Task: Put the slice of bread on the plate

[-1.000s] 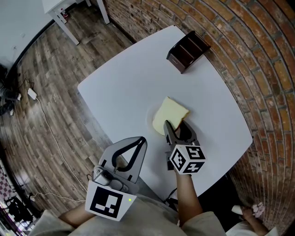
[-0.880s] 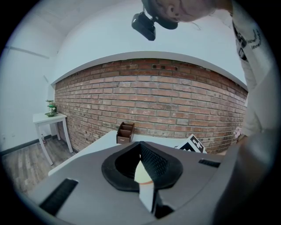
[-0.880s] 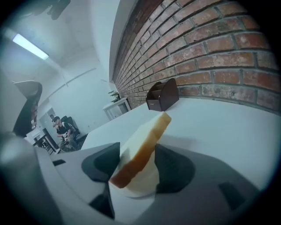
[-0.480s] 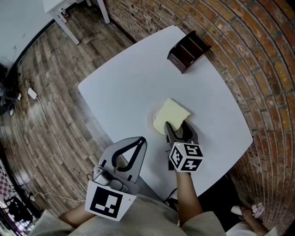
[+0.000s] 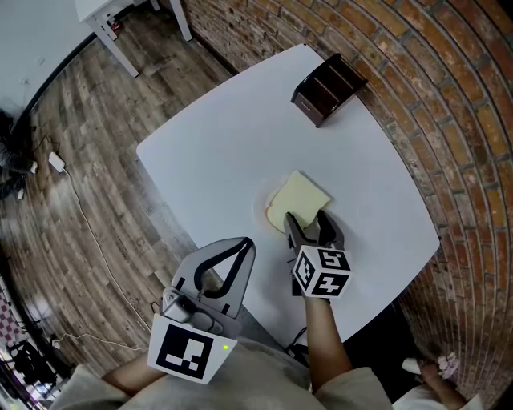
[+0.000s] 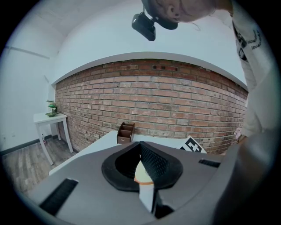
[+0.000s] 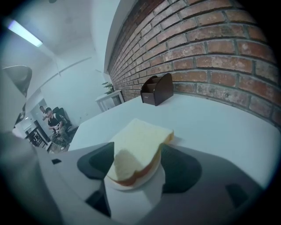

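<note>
A pale slice of bread (image 5: 298, 198) with a brown crust lies on a small white plate (image 5: 262, 211) on the white table (image 5: 216, 136). My right gripper (image 5: 307, 218) reaches over the near edge of the plate. Its jaws are opening and stand on either side of the near end of the bread (image 7: 139, 141) without pressing on it. The plate (image 7: 131, 184) shows as a white rim under the crust. My left gripper (image 5: 243, 244) hangs off the table's near edge, shut with nothing in it; its tips (image 6: 140, 145) meet.
A dark brown wooden organizer (image 5: 327, 88) stands at the table's far corner by the brick wall (image 5: 449, 120). A white side table (image 5: 120, 20) and cables (image 5: 56, 164) sit on the wooden floor at left. People (image 7: 50, 118) are far off in the room.
The bread has come down from a tilt to lie flat on the plate, and the right gripper's jaws have spread apart. The left gripper has not moved.
</note>
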`<state>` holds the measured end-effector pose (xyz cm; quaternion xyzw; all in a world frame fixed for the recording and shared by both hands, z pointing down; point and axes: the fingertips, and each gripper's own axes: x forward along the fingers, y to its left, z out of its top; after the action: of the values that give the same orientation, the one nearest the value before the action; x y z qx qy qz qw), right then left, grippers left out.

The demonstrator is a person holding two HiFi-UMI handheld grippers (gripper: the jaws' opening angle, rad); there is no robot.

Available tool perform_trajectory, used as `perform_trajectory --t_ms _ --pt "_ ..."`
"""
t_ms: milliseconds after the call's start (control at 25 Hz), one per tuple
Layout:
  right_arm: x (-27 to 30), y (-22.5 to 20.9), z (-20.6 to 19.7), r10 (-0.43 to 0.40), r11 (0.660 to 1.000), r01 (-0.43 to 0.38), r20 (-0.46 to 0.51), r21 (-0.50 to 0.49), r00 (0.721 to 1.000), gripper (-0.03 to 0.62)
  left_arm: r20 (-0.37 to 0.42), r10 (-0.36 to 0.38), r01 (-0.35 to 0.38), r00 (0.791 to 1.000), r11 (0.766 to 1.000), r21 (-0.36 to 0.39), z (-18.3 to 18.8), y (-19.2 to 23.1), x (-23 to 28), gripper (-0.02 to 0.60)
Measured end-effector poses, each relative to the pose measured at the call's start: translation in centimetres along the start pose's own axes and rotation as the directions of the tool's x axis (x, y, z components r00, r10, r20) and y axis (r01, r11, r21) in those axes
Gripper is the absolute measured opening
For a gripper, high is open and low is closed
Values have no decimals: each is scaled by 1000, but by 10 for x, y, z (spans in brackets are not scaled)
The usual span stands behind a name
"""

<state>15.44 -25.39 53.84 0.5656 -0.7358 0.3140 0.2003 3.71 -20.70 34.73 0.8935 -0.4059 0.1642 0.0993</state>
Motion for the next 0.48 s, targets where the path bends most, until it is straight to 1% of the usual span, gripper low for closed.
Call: perform_trajectory --t_ms 200,360,400,440,480 --pt "-6 1 11 -15 1000 15 42 -10 999 319 -1 -2 2 1000 1000 -5 1 0 -1 9" --pt "-11 4 20 -12 1000 14 77 -27 997 313 -1 -3 3 1000 1000 -5 1 -1 -1 9" --pt "-12 5 22 -10 999 12 86 -30 996 296 -1 -4 4 1000 1000 -4 1 -1 -1 9" --pt "-14 6 24 -8 1000 11 95 -29 995 263 -1 -6 6 1000 1000 -1 1 -1 0 9" --pt "-15 6 25 -7 1000 10 102 -26 995 249 -1 -8 8 1000 1000 1 1 -1 0 9"
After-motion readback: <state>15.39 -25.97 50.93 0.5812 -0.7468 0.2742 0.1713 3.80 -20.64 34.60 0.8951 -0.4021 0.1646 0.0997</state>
